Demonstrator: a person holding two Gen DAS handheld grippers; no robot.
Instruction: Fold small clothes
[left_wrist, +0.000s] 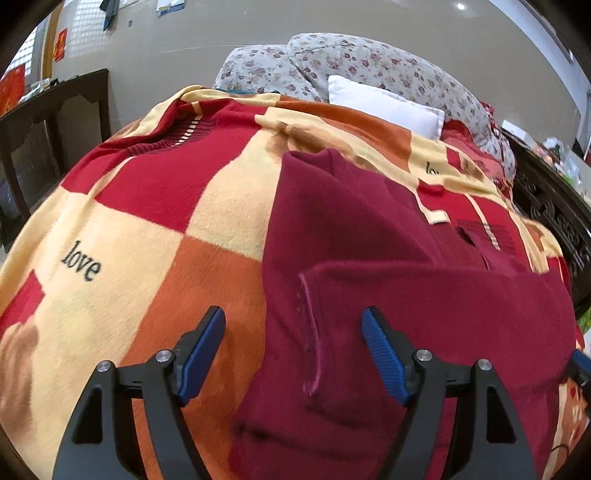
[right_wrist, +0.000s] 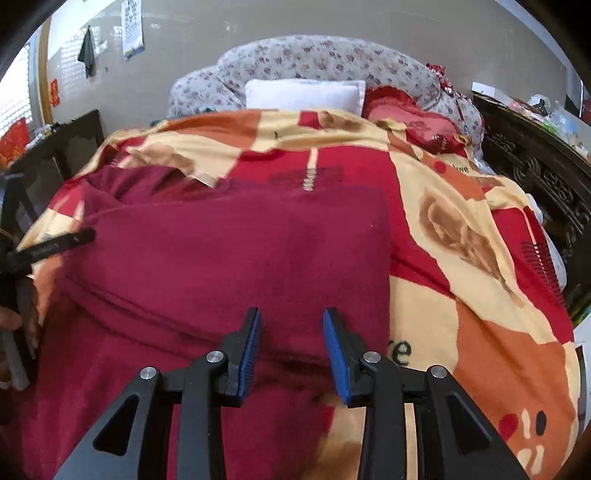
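Left wrist: both ribbed-padded grippers, left gripper (left_wrist: 293, 325) and right gripper (right_wrist: 291, 326), spread apart over fleecy maroon garment (right_wrist: 229, 243).

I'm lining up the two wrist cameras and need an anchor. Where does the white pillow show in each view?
Left wrist view: the white pillow sits upper right of centre, tilted, in front of the floral bedding.
Right wrist view: the white pillow sits top centre, level, just above the far edge of the checked blanket.
Shared landmark: the maroon garment spread on the blanket in the foreground of both views.
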